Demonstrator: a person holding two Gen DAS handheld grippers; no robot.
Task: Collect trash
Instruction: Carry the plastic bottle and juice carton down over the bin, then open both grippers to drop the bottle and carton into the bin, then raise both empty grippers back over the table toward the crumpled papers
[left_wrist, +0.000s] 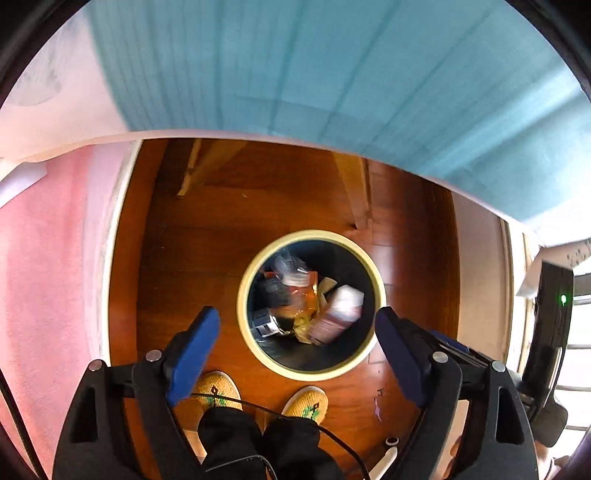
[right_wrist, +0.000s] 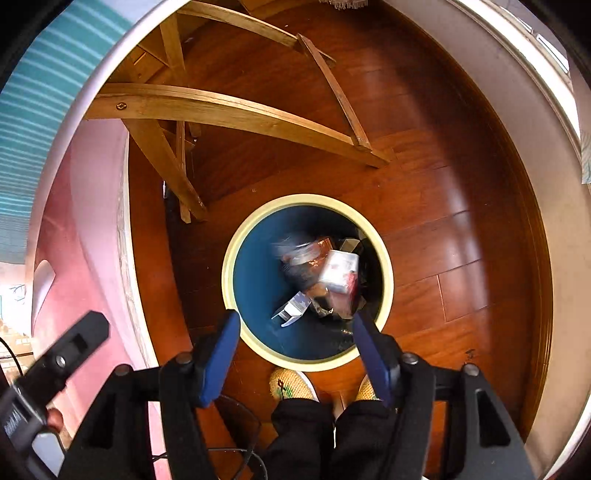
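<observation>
Your left gripper (left_wrist: 297, 326) hangs over the round bin (left_wrist: 380, 284) with its blue fingers (left_wrist: 192, 350) spread wide and nothing between them; your right gripper (right_wrist: 295, 334) stands likewise parted and empty above the same bin (right_wrist: 229, 273). The trash (left_wrist: 314, 306) lies inside the bin at centre frame: a pale carton, orange wrappers, a clear plastic piece, partly blurred. Around it: red-brown wood floor (left_wrist: 207, 236); the table's teal cloth (left_wrist: 332, 74) across the top of the left view; wooden chair legs (right_wrist: 229, 110) at upper left of the right view, just beside the bin's rim; pink bedding (left_wrist: 48, 258) at left; your yellow slippers (left_wrist: 304, 404) just below the bin.
</observation>
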